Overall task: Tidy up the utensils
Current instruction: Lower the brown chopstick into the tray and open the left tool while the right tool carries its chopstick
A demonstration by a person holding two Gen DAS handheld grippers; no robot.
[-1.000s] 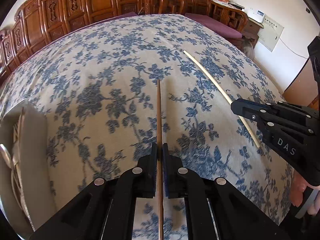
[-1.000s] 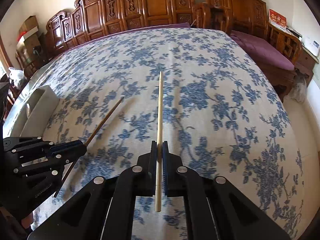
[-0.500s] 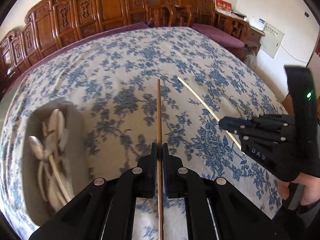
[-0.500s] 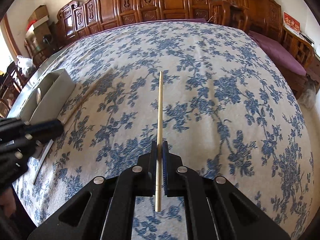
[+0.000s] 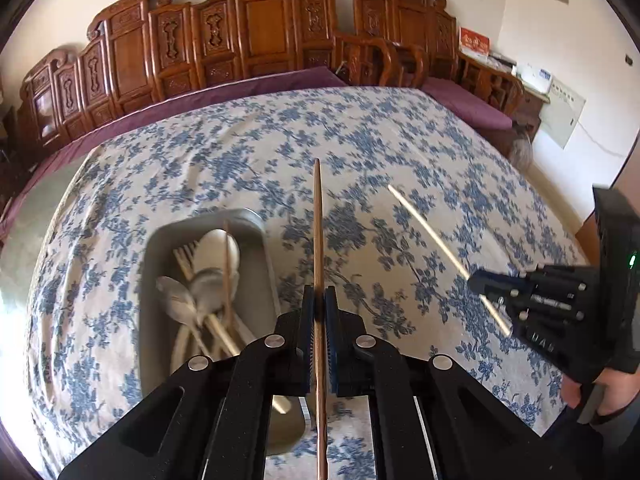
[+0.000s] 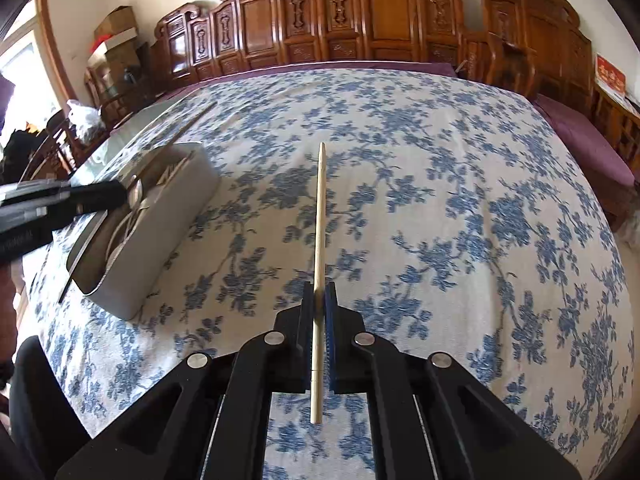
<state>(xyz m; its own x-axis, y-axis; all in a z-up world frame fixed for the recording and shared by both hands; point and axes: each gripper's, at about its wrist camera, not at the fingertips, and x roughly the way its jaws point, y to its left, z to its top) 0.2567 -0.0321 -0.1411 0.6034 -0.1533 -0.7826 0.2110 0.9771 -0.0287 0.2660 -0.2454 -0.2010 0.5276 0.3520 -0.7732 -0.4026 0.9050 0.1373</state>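
Observation:
My left gripper (image 5: 319, 300) is shut on a dark brown chopstick (image 5: 317, 232) and holds it above the table, just right of a grey utensil tray (image 5: 269, 264). The tray holds spoons (image 5: 208, 280), a fork and chopsticks. My right gripper (image 6: 319, 300) is shut on a pale chopstick (image 6: 320, 216), held above the floral tablecloth. In the left wrist view the right gripper (image 5: 476, 282) shows at the right with the pale chopstick (image 5: 432, 236). In the right wrist view the tray (image 6: 160, 248) sits at the left, with the left gripper (image 6: 116, 194) over it.
A blue floral tablecloth (image 6: 440, 200) covers the large table. Carved wooden chairs (image 5: 260, 28) line the far side. A purple cushioned bench (image 6: 584, 144) runs along the right edge. Boxes (image 6: 116, 36) stand in the far left corner.
Both grippers have moved left toward the tray while keeping their chopsticks. The tray has come from the left edge of the left wrist view to just beside the brown chopstick.

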